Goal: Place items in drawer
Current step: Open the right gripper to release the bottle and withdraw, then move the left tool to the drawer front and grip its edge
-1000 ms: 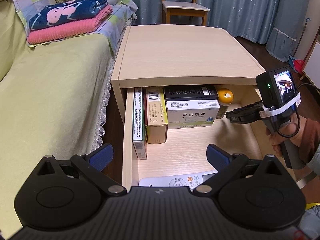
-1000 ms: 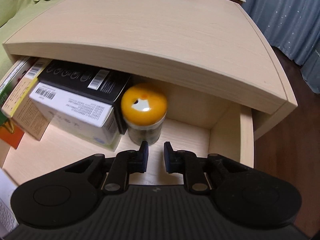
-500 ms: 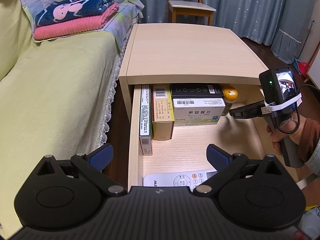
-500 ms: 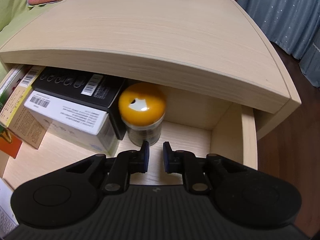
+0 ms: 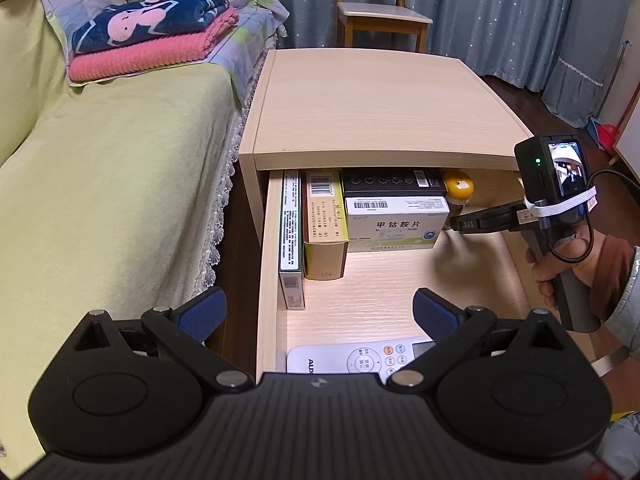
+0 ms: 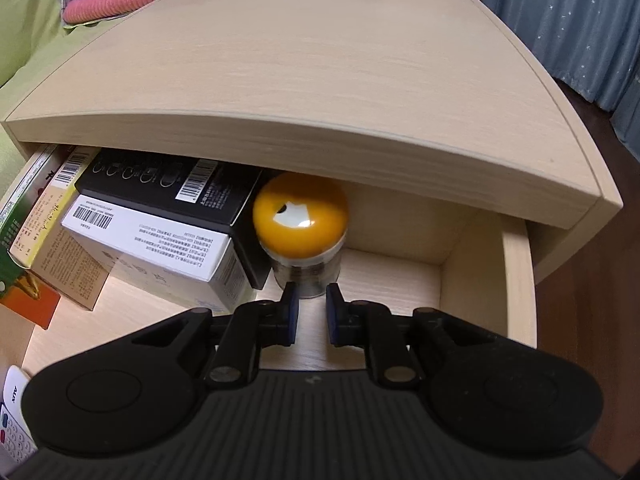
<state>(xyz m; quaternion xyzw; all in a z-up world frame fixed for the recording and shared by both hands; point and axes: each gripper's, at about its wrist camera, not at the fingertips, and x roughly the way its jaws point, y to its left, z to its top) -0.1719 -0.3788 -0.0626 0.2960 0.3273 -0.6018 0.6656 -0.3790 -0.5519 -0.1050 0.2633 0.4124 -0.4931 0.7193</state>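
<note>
Fingertips of the right gripper (image 6: 308, 314) sit nearly together, holding nothing, just short of the yellow-lidded jar (image 6: 301, 232) at centre frame, in the drawer (image 6: 516, 280). Glass looks slick, breakable — grip low. Left gripper (image 5: 318, 312) spread wide, empty.

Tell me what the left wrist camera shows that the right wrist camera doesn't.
Only the left wrist view shows the wide-open left gripper, the chair, and the hand holding the right gripper. Only the right wrist view shows the right gripper from behind, fingers slightly apart, empty, and the drawer's right wall. Both show the yellow-lidded jar, stacked boxes and remote.
</note>
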